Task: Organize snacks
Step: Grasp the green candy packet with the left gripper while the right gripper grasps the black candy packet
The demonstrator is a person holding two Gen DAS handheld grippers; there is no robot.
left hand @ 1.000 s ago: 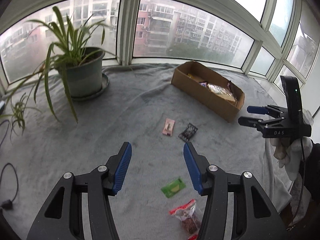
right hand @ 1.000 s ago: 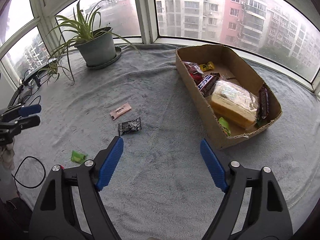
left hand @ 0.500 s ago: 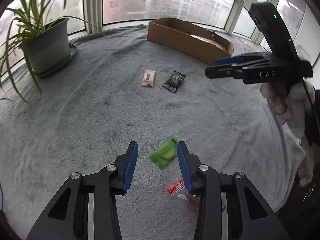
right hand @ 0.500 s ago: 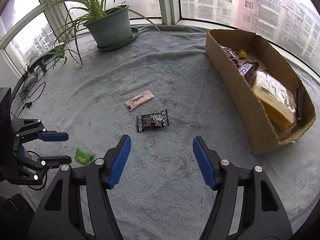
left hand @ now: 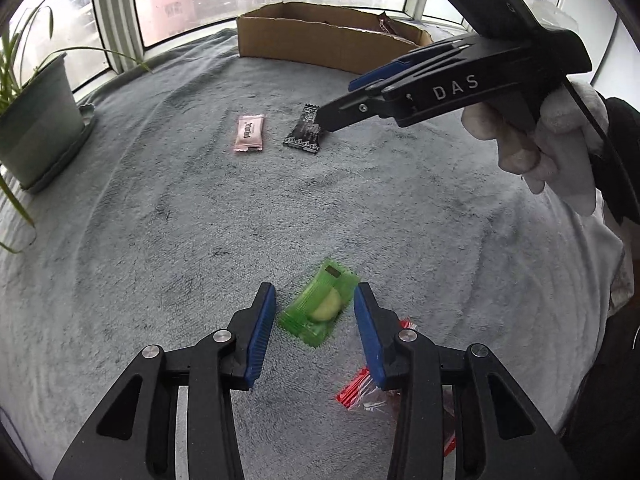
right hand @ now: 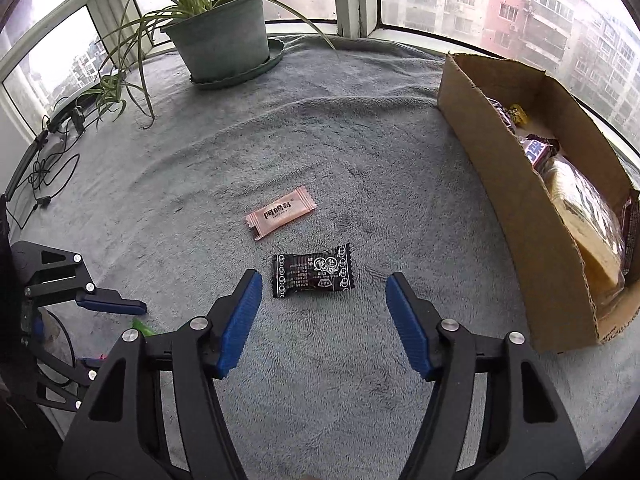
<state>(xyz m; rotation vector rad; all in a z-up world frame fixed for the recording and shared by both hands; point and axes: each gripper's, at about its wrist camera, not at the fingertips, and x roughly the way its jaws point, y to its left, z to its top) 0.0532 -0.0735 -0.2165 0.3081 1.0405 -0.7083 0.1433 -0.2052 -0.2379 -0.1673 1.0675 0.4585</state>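
The left gripper [left hand: 315,312] has wide jaws straddling the green packet [left hand: 320,309]; the right gripper [right hand: 323,312] has wide jaws just short of the black packet [right hand: 312,271]. Thin wrappers may slide on the plush blanket [right hand: 360,152] as the jaws close.

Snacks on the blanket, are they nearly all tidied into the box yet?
Partly. The cardboard box already holds several snacks. Nothing is gripped: the open left gripper straddles the green packet, and the open right gripper aims at the black packet. Those two, the pink packet and a red packet remain outside.
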